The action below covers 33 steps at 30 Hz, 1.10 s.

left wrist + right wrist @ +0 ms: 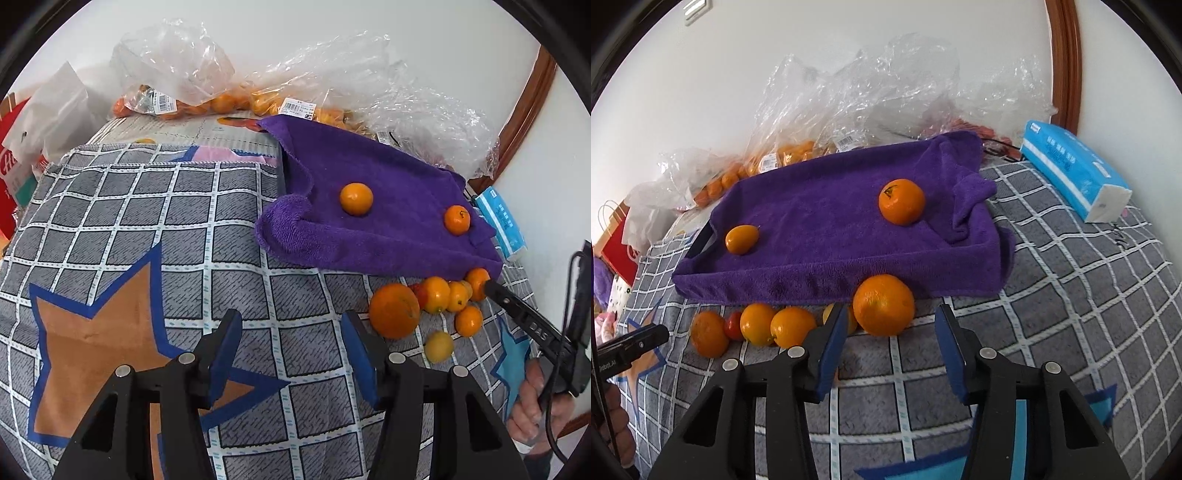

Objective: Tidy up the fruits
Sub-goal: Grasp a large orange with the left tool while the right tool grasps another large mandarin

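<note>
Both the left gripper [291, 347] and right gripper [892, 345] were partly open and empty, the right aimed at the large orange [884, 304] just before the purple towel [827, 206], likely for sorting.

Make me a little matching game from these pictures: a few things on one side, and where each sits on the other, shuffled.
Things:
1. big orange
2. tissue pack
3. stemmed orange
4. plastic bags

Places:
A. on top of the purple towel
B. against the wall, behind the towel
C. on the checked cloth, just in front of the towel's near edge
D. on the checked cloth, right of the towel

Pairs: 1-C, 2-D, 3-A, 4-B
</note>
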### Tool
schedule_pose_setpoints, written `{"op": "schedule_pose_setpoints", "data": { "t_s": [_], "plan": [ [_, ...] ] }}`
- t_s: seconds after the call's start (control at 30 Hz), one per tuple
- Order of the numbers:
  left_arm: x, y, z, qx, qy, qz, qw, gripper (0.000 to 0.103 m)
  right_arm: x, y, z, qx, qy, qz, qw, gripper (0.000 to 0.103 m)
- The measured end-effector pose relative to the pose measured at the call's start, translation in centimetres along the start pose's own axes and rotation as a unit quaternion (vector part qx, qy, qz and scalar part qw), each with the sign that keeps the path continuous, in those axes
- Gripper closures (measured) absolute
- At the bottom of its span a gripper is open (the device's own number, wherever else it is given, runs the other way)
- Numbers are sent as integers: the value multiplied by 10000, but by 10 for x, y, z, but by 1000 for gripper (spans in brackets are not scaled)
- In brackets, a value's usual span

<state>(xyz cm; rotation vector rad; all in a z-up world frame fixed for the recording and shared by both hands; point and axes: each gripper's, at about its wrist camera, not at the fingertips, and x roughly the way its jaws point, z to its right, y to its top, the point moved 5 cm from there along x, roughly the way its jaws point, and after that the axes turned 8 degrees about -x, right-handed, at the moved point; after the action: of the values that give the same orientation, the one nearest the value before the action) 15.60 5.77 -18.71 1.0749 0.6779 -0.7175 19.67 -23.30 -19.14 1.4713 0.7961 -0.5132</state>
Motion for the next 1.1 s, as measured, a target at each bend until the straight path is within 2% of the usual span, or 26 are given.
{"op": "schedule_pose_setpoints", "data": {
  "t_s": [0.13, 0.33, 0.37, 0.4, 0.6, 0.77, 0.93, 1.03, 1.1],
  "plan": [
    [0, 1, 1, 50, -2, 39, 10000, 50, 12, 5, 1, 163, 146, -57, 9997, 56],
    [0, 1, 6, 118, -105, 81, 9998, 50, 27, 7, 1, 289, 135, -141, 9994, 56],
    [0, 2, 7, 98, -116, 104, 9998, 50, 28, 7, 1, 292, 155, -176, 9993, 61],
    [-1, 2, 8, 58, -145, 148, 9998, 50, 28, 6, 1, 294, 180, -169, 9993, 62],
    [-7, 0, 26, 185, -524, 203, 9982, 50, 11, 3, 4, 262, 133, -42, 9996, 63],
    [6, -8, 51, 392, -728, -10, 9966, 50, -14, -7, 14, 169, 62, -6, 9998, 63],
    [29, -17, 68, 579, -538, -251, 9966, 50, -17, -26, 23, 238, 238, -224, 9992, 63],
    [37, -19, 72, 698, -314, -188, 9969, 52, -13, -33, 22, 148, 231, -331, 9991, 63],
    [37, -20, 75, 783, -371, -167, 9961, 63, -13, -34, 20, 28, 197, -272, 9994, 62]
  ]
}}
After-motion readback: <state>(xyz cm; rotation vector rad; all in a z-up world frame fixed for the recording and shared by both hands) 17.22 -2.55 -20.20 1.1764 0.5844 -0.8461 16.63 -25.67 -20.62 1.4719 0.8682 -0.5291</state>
